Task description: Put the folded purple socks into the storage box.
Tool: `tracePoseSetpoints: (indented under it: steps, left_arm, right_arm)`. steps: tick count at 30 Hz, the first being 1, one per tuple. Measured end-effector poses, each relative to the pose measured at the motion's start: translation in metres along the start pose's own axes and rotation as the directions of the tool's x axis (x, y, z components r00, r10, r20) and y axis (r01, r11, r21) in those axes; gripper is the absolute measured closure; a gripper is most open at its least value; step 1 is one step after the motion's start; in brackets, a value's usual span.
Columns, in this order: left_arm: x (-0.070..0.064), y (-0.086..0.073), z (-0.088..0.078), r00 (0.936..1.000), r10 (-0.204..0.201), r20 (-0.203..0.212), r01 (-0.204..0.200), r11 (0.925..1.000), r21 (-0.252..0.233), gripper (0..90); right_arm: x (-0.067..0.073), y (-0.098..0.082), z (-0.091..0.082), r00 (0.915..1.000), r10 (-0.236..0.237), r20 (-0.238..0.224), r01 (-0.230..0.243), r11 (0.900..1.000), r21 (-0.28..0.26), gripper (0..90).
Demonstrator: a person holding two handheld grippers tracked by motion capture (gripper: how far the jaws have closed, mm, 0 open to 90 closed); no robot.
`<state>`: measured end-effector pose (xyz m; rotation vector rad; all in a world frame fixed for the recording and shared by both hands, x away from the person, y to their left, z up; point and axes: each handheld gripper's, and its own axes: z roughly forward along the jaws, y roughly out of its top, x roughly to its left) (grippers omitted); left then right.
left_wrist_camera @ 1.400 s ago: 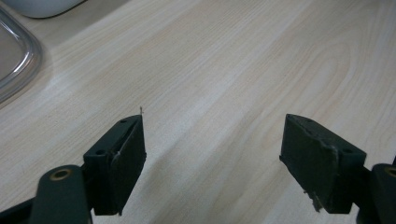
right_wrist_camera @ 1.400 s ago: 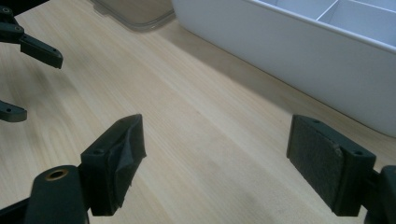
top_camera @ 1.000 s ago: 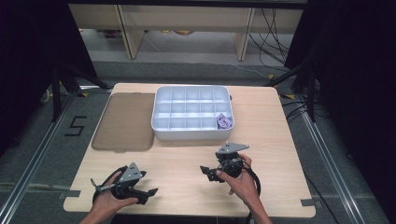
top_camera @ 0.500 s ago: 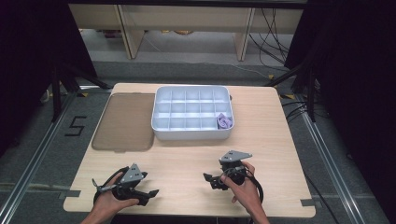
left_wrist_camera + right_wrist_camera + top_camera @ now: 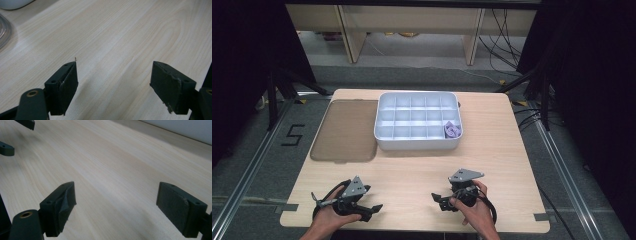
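- Pale wood bench (image 5: 412, 175) under both grippers, low near front edge, well short of white compartment tray (image 5: 418, 142).
- Left gripper (image 5: 113, 82): jaws released, empty.
- Right gripper (image 5: 116, 205): jaws released, empty.
- Purple item (image 5: 452, 130) in tray's near-right compartment.
- Likely at rest; next, reach forward to tray.

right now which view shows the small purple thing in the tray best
The high view: the purple item sits in the near right compartment of the white compartment tray. The left gripper view catches just a tray corner; the right gripper view a pale edge, likely the tray.
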<state>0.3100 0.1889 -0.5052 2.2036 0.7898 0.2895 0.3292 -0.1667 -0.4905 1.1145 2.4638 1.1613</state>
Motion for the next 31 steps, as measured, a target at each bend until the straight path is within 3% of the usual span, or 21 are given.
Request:
tracePoseSetpoints:
  steps: [1,5,10,15,22,28,31]
  left_arm:
    - [0.001,0.000,-0.001,0.9998,0.020,0.001,-0.020,0.9998,0.006,21.3]
    - [0.002,0.000,0.000,0.9998,0.019,-0.002,-0.019,0.9998,0.006,21.3]
    - [0.001,0.000,0.000,1.0000,-0.003,-0.002,0.003,1.0000,0.002,21.3]
    - [0.001,0.000,0.001,1.0000,0.001,-0.002,-0.001,1.0000,0.005,21.3]
    - [-0.001,0.000,0.001,0.9998,-0.018,0.008,0.018,0.9998,-0.006,21.3]
    - [0.002,0.000,0.000,0.9998,0.020,-0.001,-0.020,0.9997,0.012,21.3]
    - [0.000,-0.001,0.001,0.9999,-0.013,0.004,0.013,0.9999,-0.003,21.3]
  right_arm:
    - [0.000,-0.001,0.000,1.0000,0.002,-0.005,-0.002,1.000,0.000,16.5]
    - [0.002,-0.006,-0.002,0.9999,-0.005,0.016,0.005,1.000,0.003,16.6]
    - [0.004,-0.011,-0.002,0.9999,-0.003,0.013,0.003,1.000,0.004,16.7]
    - [0.007,-0.013,-0.002,0.9998,0.010,0.016,-0.010,1.000,0.022,16.9]
    - [0.004,-0.015,-0.002,0.9998,-0.015,0.016,0.015,1.000,0.009,16.9]
    - [0.003,-0.015,-0.002,0.9997,0.011,0.023,-0.011,1.000,0.012,17.1]
    - [0.002,-0.015,-0.003,0.9995,0.021,0.023,-0.021,1.000,0.014,17.1]
